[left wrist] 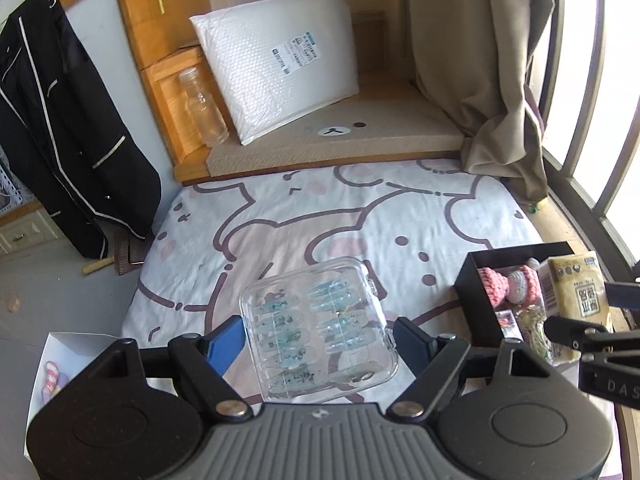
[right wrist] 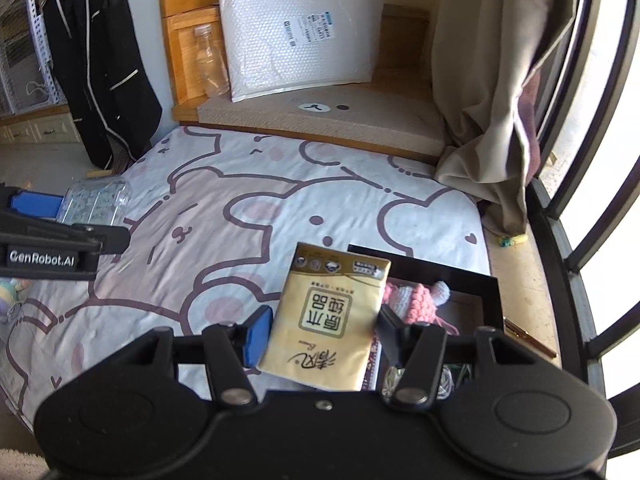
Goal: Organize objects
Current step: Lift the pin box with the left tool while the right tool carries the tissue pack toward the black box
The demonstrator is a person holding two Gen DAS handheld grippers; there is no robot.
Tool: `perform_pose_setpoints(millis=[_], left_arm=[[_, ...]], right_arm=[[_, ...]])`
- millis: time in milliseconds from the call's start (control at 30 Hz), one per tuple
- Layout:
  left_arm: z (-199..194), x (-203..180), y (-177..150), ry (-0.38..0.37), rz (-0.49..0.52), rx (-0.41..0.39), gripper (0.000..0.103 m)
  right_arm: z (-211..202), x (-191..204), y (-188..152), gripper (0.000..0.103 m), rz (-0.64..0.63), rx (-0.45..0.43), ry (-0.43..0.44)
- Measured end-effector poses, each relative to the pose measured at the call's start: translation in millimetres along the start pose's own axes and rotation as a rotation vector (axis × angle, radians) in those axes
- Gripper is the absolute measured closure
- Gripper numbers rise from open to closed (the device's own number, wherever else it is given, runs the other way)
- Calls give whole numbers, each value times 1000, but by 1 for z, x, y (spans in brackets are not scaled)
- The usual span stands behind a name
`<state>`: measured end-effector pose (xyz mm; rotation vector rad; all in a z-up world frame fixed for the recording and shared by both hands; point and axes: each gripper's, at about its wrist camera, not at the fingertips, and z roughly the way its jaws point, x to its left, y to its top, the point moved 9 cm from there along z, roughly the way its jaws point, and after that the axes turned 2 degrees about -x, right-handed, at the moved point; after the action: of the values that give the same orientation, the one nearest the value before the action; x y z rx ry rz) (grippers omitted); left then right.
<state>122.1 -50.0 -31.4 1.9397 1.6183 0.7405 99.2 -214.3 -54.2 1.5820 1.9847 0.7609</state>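
Left gripper (left wrist: 318, 338): jaws closed on a clear plastic case (left wrist: 318, 328), held by its two side walls above the bedsheet (left wrist: 280, 216). The case is square with rounded corners, lid hinged and shut, tilted slightly in the grip. Inside lie two columns of press-on nails in pale blue-green with dark speckled markings. A small clasp tab shows on its right edge.

Right gripper (right wrist: 324, 330): jaws closed on a tissue packet (right wrist: 326, 318), gripped across its width and held over the near edge of a black box (right wrist: 486, 286). The packet is tan-gold, soft-sided, printed with large characters in a pale panel and a row of small icons along its far end. It appears upside down to the right wrist camera.

The black box sits on the bed's right side near the window bars (right wrist: 592, 240). It contains a pink and white crocheted item (right wrist: 420, 296) and smaller objects too indistinct to identify.

Bedsheet: white with brown-outlined cartoon bears and pink patches.

At the head of the bed a white padded mailer (left wrist: 280, 60) leans upright, with a clear jar (left wrist: 202, 108) just beside it.
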Motion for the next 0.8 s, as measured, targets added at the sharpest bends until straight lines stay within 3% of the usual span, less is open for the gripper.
perform_pose_setpoints(millis=[800], left_arm=[[-15,-4,-19,10,-18,-16,22]], right_arm=[[-18,-6,-5,45,11,-27,-38]])
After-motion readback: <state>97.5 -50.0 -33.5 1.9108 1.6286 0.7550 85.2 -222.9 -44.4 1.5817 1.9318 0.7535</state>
